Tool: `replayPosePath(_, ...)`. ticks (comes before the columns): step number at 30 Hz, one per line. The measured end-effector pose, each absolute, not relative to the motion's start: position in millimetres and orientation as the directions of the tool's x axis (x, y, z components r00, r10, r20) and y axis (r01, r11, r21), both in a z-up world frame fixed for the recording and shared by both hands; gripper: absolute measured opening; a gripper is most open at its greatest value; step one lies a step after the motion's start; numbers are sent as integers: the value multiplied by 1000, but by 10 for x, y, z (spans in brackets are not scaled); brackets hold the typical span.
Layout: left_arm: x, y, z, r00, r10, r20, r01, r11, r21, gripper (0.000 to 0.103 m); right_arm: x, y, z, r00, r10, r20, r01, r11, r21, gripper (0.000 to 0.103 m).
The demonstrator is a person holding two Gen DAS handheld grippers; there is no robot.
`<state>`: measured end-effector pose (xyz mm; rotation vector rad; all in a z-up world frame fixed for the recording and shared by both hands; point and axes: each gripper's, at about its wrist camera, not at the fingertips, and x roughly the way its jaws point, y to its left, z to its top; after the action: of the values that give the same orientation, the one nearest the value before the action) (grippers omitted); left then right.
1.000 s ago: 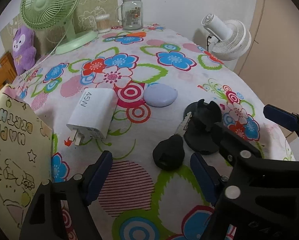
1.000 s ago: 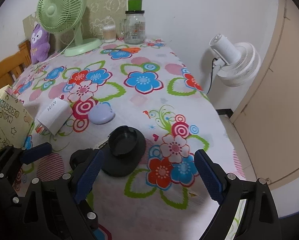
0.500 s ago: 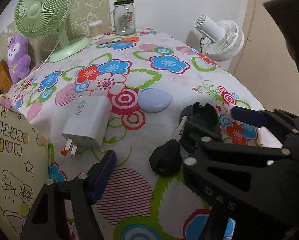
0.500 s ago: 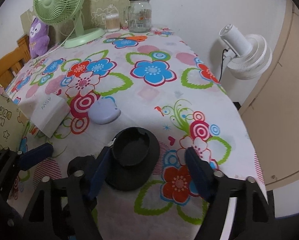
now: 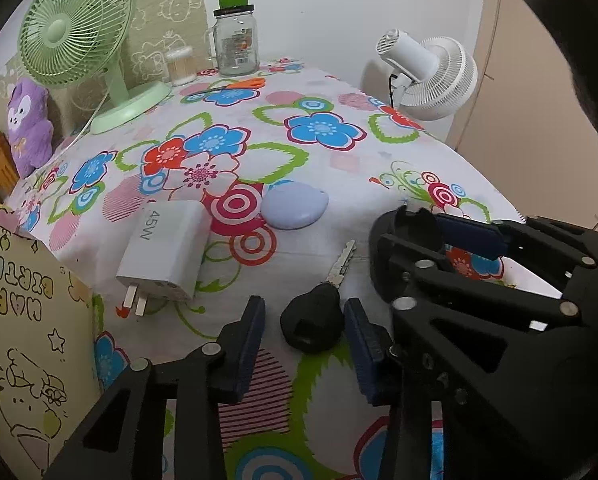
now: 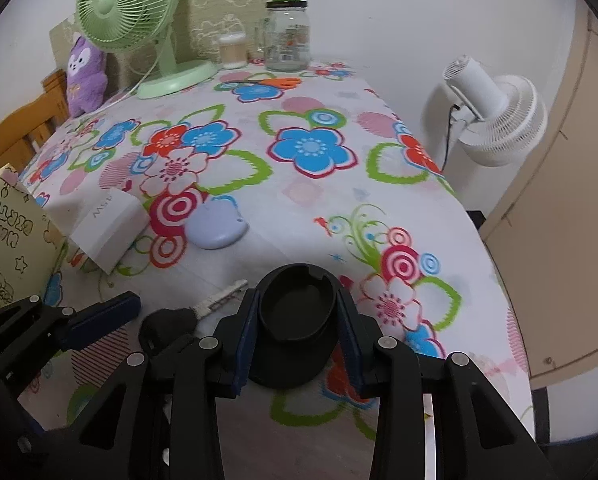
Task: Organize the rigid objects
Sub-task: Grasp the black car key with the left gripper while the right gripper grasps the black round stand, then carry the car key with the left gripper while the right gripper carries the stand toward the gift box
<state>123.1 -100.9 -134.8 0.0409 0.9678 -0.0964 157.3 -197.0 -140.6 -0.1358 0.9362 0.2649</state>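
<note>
At the near edge of the table (image 6: 439, 248), my right gripper (image 6: 297, 332) is clamped on the black round holder (image 6: 295, 320), pads pressed to both sides of its raised cup. Its wide base sits under the fingers; I cannot tell whether it has left the cloth.

My left gripper (image 5: 305, 332) is spread wide, one pad on each side of the black key (image 5: 313, 322), neither pad touching its head. The metal blade points away, toward the lilac pebble-shaped case (image 5: 295, 210). White 45W charger (image 5: 165, 252) lies left of that, prongs toward me; the yellow birthday bag (image 5: 23, 328) stands at far left.

Risks as I judge them:
- The cup wall is rounded and smooth. A grip across a curve may let the holder twist or slip out on the lift.
- The two grippers are crowded; the right frame sits just beside my left's right finger. Closing or lifting could knock them together.
- The key head is low and flat. The pads could ride over it or pinch the cloth instead.
- Dragging the cloth would shift charger and case.
</note>
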Motion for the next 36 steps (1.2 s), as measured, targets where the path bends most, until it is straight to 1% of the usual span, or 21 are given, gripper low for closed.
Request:
replayPosePath(3, 1230, -999, -1344, 560, -60, -826, 82, 997, -17, 34, 1553, -2047, -1392, 568, 152, -809, -260, 965, -2, 40)
replayPosePath(5, 1226, -1012, -1343, 561, -55, -826, 81, 997, -12, 33, 1538, -2088, -1386, 571, 143, -808, -251, 968, -6, 40)
replayPosePath(21, 1118, -1001, -1285, 576, -45, -816, 82, 997, 2, 32, 1368, -2117, -1308, 577, 153, -802, -232, 973, 18, 40)
replayPosePath(36, 886, -898, -1121, 606, -36, -795, 58, 998, -1, 32, 1124, -2058, -1103, 616, 162, -770, -230, 973, 21, 40)
